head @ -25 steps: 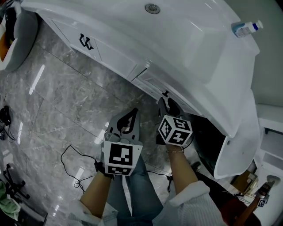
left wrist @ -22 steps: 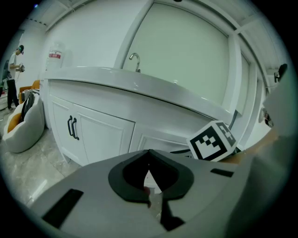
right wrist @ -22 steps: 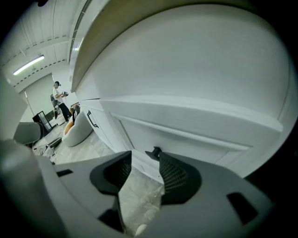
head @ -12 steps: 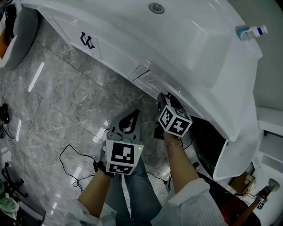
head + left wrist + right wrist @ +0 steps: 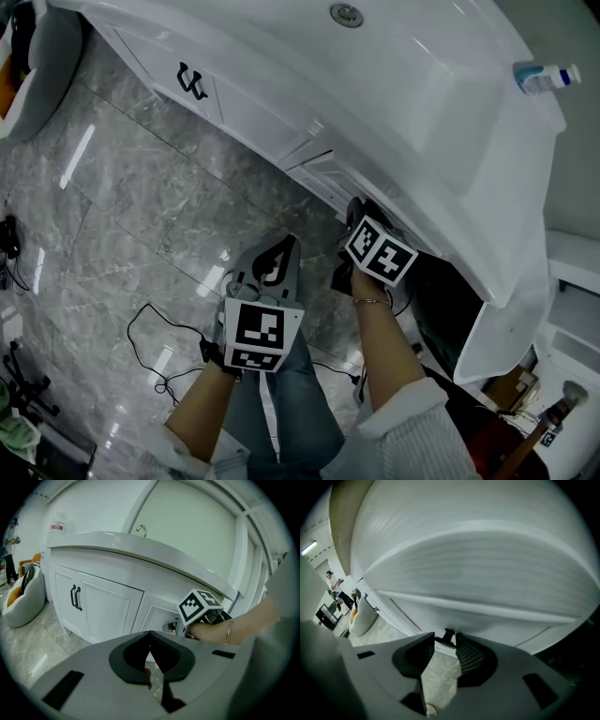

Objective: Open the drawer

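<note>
right gripper (image 5: 445,639): jaws part open, just been closing, drawer handle (image 5: 448,633) between the tips | left gripper (image 5: 149,634): jaws together, empty, left of the handle, apart from it

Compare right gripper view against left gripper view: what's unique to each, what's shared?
Right gripper view only: the right gripper, tongs apart after just closing partway, with the black drawer handle between them; no firm clamp visible.
Left gripper view only: the left gripper, tongs shut and empty; the right gripper's marker cube; the hand holding it; the faucet.
Both: white cabinet, its black door handles, marble floor, a white chair at far left.
</note>
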The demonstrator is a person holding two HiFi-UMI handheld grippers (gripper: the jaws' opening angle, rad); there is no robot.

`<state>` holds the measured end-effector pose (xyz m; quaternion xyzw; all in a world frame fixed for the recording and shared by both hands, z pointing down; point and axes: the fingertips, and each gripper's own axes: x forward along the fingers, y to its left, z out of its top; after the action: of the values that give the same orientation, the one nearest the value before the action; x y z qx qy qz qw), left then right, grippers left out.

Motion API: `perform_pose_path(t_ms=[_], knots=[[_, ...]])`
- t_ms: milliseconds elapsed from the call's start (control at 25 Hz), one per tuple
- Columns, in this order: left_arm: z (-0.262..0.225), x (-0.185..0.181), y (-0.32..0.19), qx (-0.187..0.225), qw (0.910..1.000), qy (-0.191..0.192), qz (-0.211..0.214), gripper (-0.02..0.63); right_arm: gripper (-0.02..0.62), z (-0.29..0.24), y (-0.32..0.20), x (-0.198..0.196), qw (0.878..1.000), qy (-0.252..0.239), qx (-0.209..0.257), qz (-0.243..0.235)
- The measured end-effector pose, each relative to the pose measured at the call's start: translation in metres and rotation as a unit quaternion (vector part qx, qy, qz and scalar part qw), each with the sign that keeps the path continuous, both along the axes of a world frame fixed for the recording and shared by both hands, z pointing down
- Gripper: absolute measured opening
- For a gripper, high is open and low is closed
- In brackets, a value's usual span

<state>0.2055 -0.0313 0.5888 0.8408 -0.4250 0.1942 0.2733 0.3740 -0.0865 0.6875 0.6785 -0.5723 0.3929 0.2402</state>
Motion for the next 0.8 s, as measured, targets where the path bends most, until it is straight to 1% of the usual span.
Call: perform_pose_path(t_ms=[120,200,440,640,800], knots=[[0.001,-0.004,0.0,-0.002,1.0,0.001,0.002,0.017,0.14,0.004,0.0,0.0,0.999,0.019,-0.021,0.015],[0.0,-0.004,0.0,-0.002,1.0,0.003,0.004,0.017,0.138,0.004,0.0,0.0,0.999,0.025,-0.018,0.016],[0.004,-0.01,0.002,-0.008,0.9999,0.006,0.006,0.017,0.126,0.003,0.0,-0.003,0.998,0.048,-0.014,-0.04],[0.006,-0.012,0.005,-0.011,0.9999,0.007,0.01,0.017,0.112,0.001,0.002,-0.008,0.993,0.064,-0.015,-0.098],[0.005,-0.013,0.005,-0.012,0.9998,0.01,0.013,0.017,0.104,0.0,0.005,-0.01,0.991,0.067,-0.018,-0.114]])
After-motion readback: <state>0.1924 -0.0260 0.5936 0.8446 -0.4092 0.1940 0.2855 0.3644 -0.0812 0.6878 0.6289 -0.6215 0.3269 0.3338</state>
